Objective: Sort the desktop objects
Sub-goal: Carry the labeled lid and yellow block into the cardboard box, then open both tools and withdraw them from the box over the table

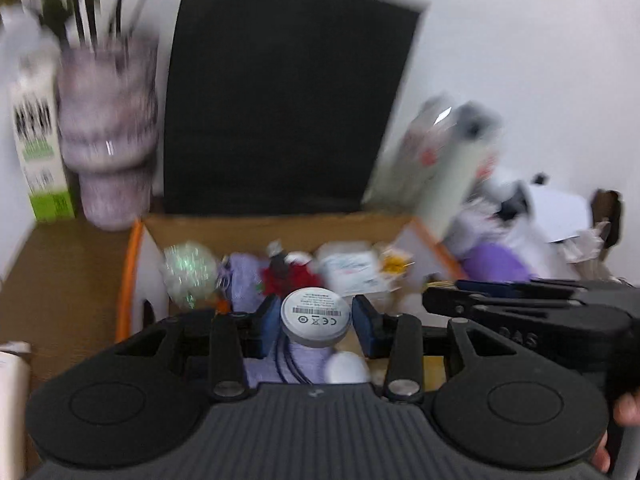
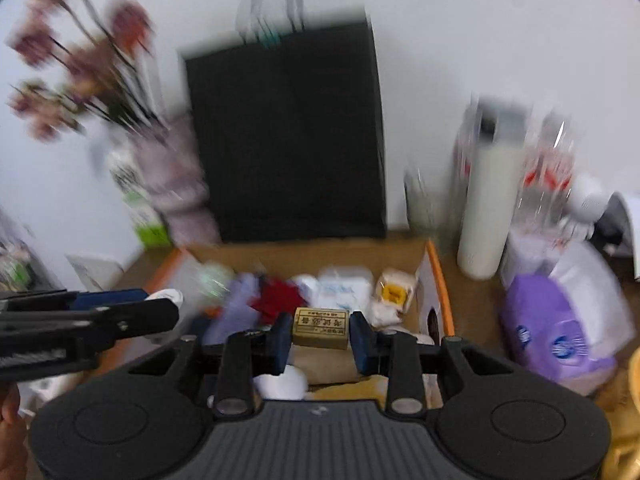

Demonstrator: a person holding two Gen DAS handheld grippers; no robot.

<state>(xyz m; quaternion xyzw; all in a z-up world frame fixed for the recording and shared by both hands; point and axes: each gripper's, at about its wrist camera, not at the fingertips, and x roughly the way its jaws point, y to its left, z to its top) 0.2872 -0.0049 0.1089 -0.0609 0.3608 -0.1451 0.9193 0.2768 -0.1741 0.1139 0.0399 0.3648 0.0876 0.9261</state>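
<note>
- Gripping a round grey disc (image 1: 315, 317) with small print on its face, the left gripper (image 1: 316, 326) hangs over the near part of an open cardboard box (image 1: 256, 227); a dark cord trails down from the disc.
- In this left wrist view the box's orange left edge (image 1: 129, 276) lies left of the gripper, with bare brown desk (image 1: 60, 276) beyond it up to a mottled vase (image 1: 108, 132) (blurred). A black paper bag (image 1: 288, 96) stands against the far wall of the box.
- The right gripper (image 1: 448, 300) reaches in from the right, just beside the left one.
- In the right wrist view, the right gripper (image 2: 320, 338) is clamped on a small tan block (image 2: 320, 328) with printed characters, above the box's cluttered inside.
- The box's orange right edge (image 2: 440, 280) runs just right of the fingers; past it a narrow strip of desk, then a white bottle (image 2: 486, 208) and a purple pack (image 2: 556, 332).
- The left gripper (image 2: 160, 308) crosses from the left.
</note>
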